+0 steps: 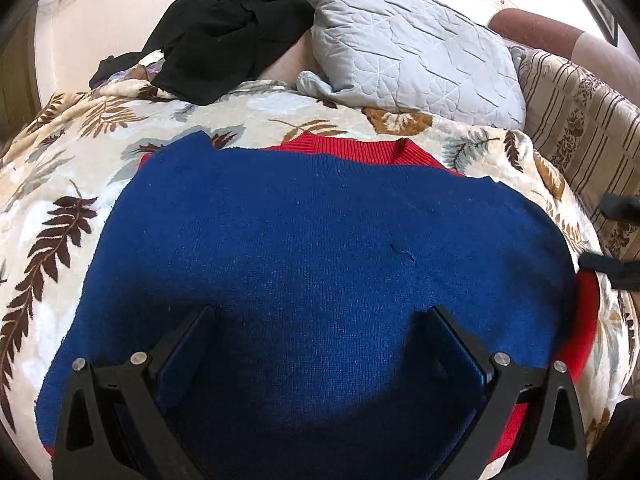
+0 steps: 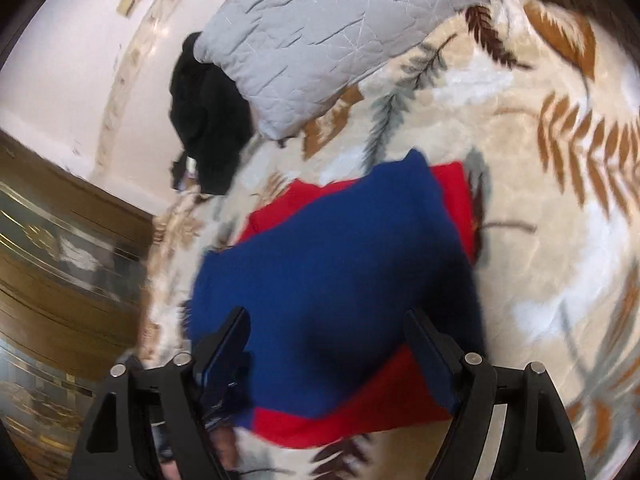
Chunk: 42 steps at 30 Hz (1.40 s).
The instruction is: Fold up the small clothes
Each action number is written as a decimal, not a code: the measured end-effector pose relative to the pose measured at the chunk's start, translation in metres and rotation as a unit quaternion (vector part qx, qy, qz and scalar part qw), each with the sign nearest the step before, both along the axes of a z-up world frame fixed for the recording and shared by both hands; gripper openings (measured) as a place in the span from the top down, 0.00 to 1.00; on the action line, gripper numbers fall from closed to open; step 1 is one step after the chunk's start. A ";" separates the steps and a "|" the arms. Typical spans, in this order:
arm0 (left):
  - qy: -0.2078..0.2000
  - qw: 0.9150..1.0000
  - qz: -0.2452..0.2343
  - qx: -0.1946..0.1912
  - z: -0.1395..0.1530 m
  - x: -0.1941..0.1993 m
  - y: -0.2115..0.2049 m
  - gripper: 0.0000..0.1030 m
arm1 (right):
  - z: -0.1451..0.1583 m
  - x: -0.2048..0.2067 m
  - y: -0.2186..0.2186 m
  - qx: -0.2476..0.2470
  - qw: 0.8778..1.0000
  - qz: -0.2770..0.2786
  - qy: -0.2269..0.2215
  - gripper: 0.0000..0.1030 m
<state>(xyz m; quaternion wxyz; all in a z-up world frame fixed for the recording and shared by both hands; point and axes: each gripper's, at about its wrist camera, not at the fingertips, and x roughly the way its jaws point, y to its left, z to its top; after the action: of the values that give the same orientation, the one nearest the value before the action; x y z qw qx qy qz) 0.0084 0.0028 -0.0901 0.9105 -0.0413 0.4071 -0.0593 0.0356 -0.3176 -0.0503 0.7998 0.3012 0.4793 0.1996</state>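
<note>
Leaf-print blanket [image 1: 60,184] covers the bed; grey quilted pillow [image 1: 408,60] and a heap of black clothing [image 1: 224,32] lie beyond the blue-and-red sweater [image 1: 320,240], which is spread mid-blanket with blue panels laid over the red body and the red collar toward the pillow. Left gripper [image 1: 320,316] hovers low above the sweater's near half, fingers wide apart and empty; right gripper [image 2: 326,322] hangs over the sweater too, fingers likewise apart, holding nothing, its view motion-blurred. Judgement: sides look folded in, so the lengthwise fold is in hand — next, pinch the hem corners nearest the grippers and carry them toward the collar.
</note>
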 end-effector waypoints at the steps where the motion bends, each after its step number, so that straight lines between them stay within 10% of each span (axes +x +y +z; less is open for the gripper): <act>1: 0.000 1.000 0.000 0.002 0.000 0.000 0.000 0.00 | -0.005 -0.010 -0.003 -0.006 1.000 -0.002 0.003 0.20; 11: -0.005 1.000 -0.001 -0.004 0.002 -0.001 0.002 0.00 | -0.012 -0.070 -0.060 -0.036 0.996 -0.082 0.017 0.19; 21: -0.004 1.000 0.000 0.005 0.002 -0.001 -0.001 0.00 | -0.044 0.072 -0.034 -0.086 0.994 -0.040 0.052 0.18; 22: -0.004 1.000 0.000 0.005 0.003 -0.001 -0.001 0.00 | -0.052 0.081 -0.024 -0.083 0.995 -0.009 0.061 0.23; 24: -0.005 1.000 0.000 0.004 0.003 -0.001 -0.001 0.00 | -0.041 0.082 -0.001 -0.148 0.988 0.030 0.038 0.77; 27: -0.005 1.000 0.000 0.006 0.003 -0.001 -0.002 0.00 | -0.014 0.068 -0.007 -0.180 0.983 -0.031 0.000 0.78; 29: -0.004 1.000 0.000 0.009 0.002 -0.001 -0.002 0.00 | -0.004 0.051 -0.020 -0.189 0.978 -0.081 -0.016 0.72; 31: -0.005 1.000 0.000 0.007 0.003 -0.001 -0.002 0.00 | -0.003 0.028 -0.030 -0.143 0.986 -0.090 -0.006 0.18; 32: -0.005 1.000 0.001 0.006 0.002 -0.001 -0.001 0.00 | -0.001 0.018 -0.034 -0.129 0.986 -0.102 -0.011 0.13; 42: 0.007 1.000 0.007 -0.002 0.014 -0.006 0.000 0.00 | -0.053 -0.089 0.000 0.053 0.991 -0.114 0.044 0.14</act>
<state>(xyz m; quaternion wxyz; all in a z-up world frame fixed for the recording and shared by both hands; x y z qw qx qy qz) 0.0023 0.0029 -0.0756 0.9080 -0.0467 0.4129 -0.0540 -0.0537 -0.3174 -0.1033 0.7783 0.4044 0.4656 0.1183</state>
